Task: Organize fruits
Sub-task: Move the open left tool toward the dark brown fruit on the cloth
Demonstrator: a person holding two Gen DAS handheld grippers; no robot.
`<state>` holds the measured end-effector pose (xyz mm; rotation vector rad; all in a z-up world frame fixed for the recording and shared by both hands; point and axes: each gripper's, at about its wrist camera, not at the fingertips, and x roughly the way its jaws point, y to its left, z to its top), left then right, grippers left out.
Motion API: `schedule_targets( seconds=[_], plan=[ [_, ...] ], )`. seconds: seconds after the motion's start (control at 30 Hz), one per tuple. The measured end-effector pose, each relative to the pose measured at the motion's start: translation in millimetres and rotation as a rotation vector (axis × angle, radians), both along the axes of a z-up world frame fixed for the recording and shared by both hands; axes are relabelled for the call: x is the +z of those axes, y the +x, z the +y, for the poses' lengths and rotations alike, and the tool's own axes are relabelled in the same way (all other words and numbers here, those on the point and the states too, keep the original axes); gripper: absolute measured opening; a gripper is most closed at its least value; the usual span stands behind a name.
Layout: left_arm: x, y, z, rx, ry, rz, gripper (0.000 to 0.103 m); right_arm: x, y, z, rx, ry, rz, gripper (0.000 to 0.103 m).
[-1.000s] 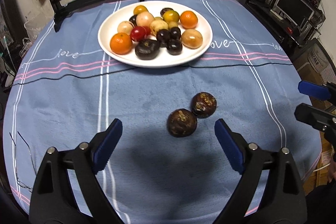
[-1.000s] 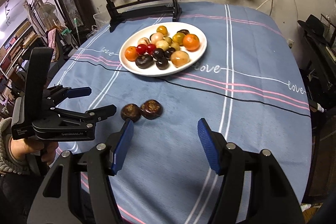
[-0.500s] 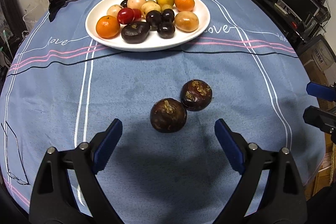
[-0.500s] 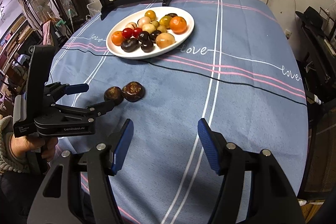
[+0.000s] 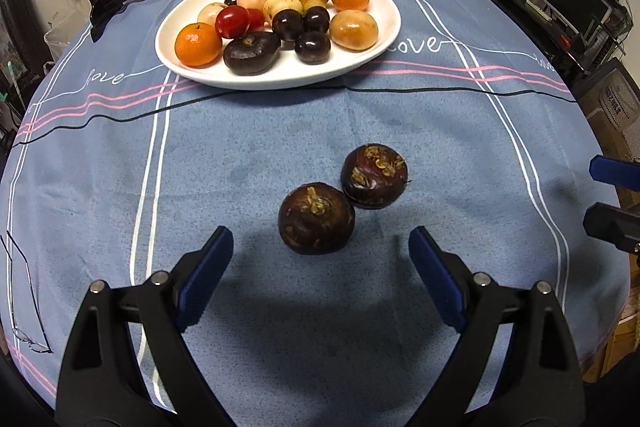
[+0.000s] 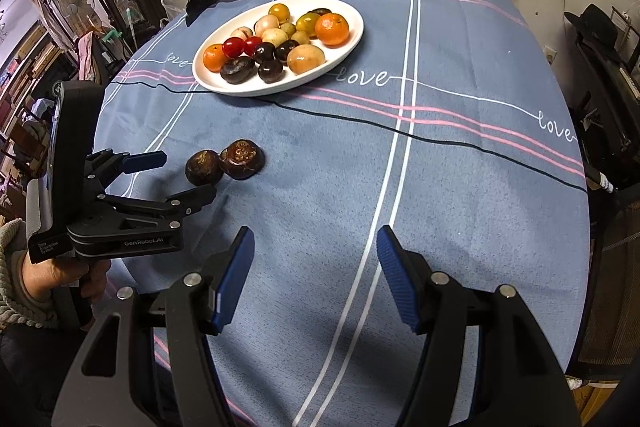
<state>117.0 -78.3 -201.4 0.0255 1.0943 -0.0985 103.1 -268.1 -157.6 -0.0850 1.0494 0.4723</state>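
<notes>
Dark water chestnuts [image 5: 316, 218] between wide left jaws

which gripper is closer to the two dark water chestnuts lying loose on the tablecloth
Left. The left gripper is open just short of the nearer water chestnut, framing it. The right gripper is open over bare cloth, off to their right.

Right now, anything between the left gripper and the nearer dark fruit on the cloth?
Nothing visible. The left gripper is open, and the nearer dark fruit lies just ahead of it on bare tablecloth. The second dark fruit touches it on its far right side, not in the approach path.
</notes>
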Motion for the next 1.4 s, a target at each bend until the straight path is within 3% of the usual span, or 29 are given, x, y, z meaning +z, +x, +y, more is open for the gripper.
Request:
schedule_targets(
  seconds=[0.57, 0.87, 0.97, 1.23, 1.4],
  plan=[
    [-4.6, 0.8, 23.6, 0.075, -0.058, 0.011, 0.091, -2.1, 1.4, 3.3, 0.005, -0.014, 0.010, 0.064],
    [-11.4, 4.4, 35.3, 0.117, -0.035, 0.030, 0.091, -2.2, 2.5, 6.5, 0.017, -0.024, 0.010, 0.064],
    [-12.4, 5.8, 45.5, 0.137, -0.060, 0.028, 0.093, -2.5, 2.8, 7.1, 0.018, -0.031, 0.011, 0.064],
    [-9.9, 4.8, 66.0, 0.188, 0.003, 0.001, 0.093, -2.7, 2.9, 6.4, 0.009, -0.034, 0.012, 0.064],
    [-7.6, 10.9, 64.8, 0.172, -0.035, 0.009, 0.093, -3.7, 4.4, 6.8, 0.007, -0.038, 0.017, 0.064]
  ],
)
